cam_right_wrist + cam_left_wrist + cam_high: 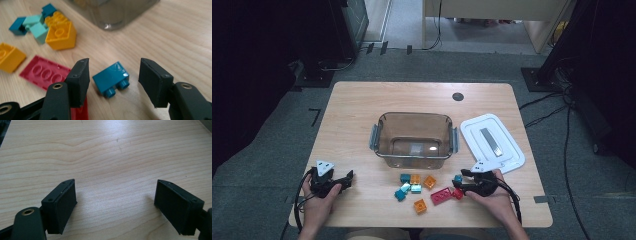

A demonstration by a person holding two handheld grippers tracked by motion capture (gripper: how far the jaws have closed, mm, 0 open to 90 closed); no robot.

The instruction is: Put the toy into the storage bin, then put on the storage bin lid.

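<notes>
Several toy bricks lie in front of a clear plastic container [387,150]. In the right gripper view, a dark teal brick [111,79] lies on its side on the table, studs toward the camera. My right gripper [115,67] is open around it, with a gap between each pad and the brick. In the high view that gripper [458,183] is at the right end of the brick pile, over the teal brick [458,178]. My left gripper [116,186] is open over bare wood, seen at the front left [348,178].
A red flat plate [42,71] and a small red brick [457,194] lie beside the right gripper. Orange bricks [61,35] and pale and dark teal ones [37,28] are grouped farther left. The white lid [492,142] lies right of the container.
</notes>
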